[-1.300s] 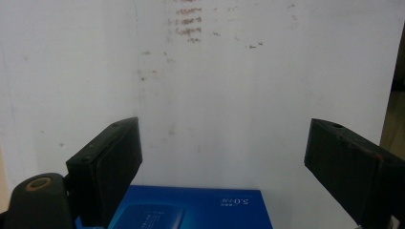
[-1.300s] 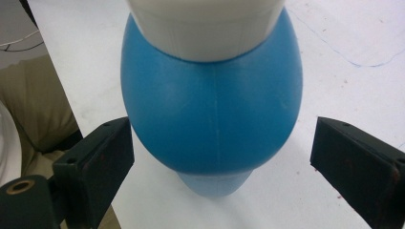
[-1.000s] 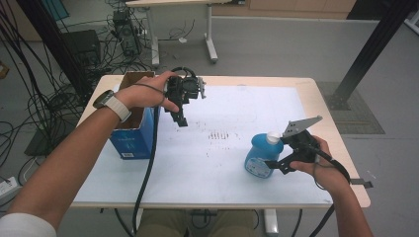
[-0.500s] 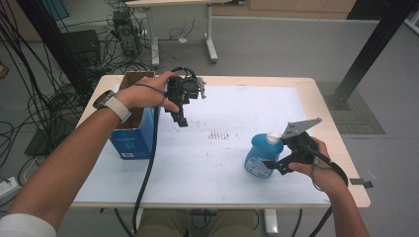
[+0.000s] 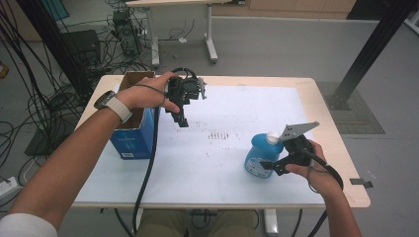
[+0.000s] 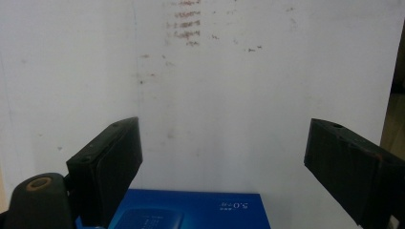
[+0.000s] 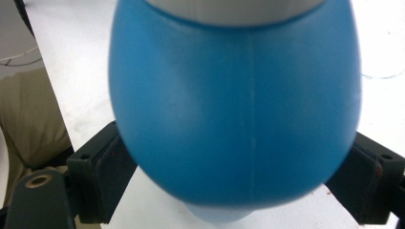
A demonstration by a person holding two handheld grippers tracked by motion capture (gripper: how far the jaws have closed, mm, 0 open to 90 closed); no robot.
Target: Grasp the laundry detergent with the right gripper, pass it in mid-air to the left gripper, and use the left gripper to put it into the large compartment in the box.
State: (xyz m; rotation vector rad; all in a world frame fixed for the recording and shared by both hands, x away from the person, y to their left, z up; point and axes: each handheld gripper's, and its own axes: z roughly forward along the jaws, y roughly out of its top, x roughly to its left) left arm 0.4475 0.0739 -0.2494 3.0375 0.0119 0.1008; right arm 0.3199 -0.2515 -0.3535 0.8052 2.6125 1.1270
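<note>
The right hand-held gripper (image 7: 229, 191), jaws just closing, clasps the blue bottle (image 7: 234, 105); the left (image 6: 224, 167) gapes empty.

White print is showing on the top face of the blue box (image 6: 191, 210) at the near edge of the left gripper view. It is appearing upside down there, and the one part that can be made out is reading "5.0"; the smaller lines beside it are too fine to read. In the high view the box's (image 5: 131, 140) front is carrying a pale, illegible mark.
</note>
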